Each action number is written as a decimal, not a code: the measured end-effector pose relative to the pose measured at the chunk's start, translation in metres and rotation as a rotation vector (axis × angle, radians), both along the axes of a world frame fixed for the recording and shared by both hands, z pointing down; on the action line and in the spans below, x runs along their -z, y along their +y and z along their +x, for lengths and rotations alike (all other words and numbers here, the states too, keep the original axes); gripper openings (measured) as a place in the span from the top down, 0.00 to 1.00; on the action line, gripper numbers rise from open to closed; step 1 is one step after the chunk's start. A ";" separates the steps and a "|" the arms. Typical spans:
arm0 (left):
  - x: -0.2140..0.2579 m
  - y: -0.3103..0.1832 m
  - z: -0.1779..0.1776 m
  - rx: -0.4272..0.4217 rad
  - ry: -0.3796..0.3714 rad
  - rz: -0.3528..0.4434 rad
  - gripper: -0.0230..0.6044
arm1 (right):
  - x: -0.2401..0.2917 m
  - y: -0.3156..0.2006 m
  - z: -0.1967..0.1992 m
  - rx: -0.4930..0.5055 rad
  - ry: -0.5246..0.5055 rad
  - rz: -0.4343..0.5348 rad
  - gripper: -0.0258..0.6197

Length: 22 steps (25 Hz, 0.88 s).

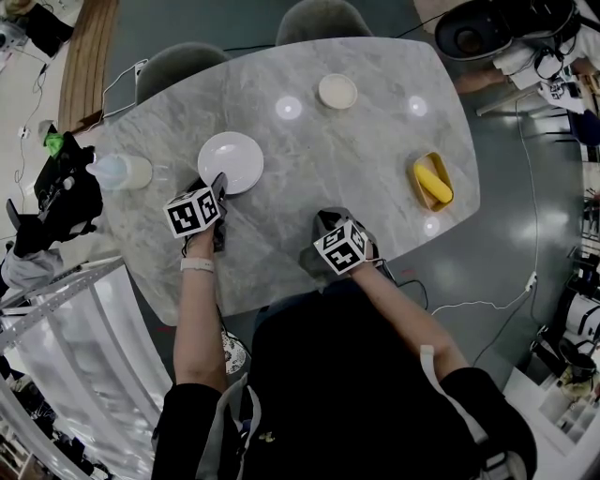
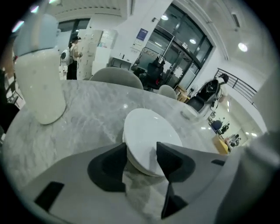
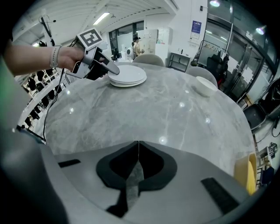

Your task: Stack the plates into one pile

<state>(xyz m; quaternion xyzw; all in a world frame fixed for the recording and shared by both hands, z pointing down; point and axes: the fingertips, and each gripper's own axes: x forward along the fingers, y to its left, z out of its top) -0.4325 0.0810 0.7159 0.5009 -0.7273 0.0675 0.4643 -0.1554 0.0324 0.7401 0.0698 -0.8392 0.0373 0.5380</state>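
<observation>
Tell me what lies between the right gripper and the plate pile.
Only bare marble table separates the right gripper from the plate pile, per the right gripper view.

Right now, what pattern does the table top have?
The table top is grey marble with paler veins; the head view shows it best.

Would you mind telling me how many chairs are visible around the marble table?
2. Both stand at the table's far edge: one chair toward the left, another chair nearer the middle. More may be hidden.
</observation>
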 end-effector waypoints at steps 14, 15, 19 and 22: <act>0.001 -0.001 0.006 -0.020 -0.044 -0.020 0.56 | 0.004 -0.001 0.007 0.003 -0.014 -0.008 0.93; 0.001 0.000 0.007 -0.016 -0.047 -0.025 0.56 | 0.005 -0.002 0.008 0.000 -0.017 -0.008 0.93; 0.004 0.004 0.013 0.007 -0.049 -0.034 0.56 | 0.010 -0.006 0.013 -0.004 -0.033 -0.011 0.93; 0.009 0.008 0.023 0.015 -0.057 -0.032 0.56 | 0.015 -0.008 0.015 0.004 -0.056 -0.013 0.93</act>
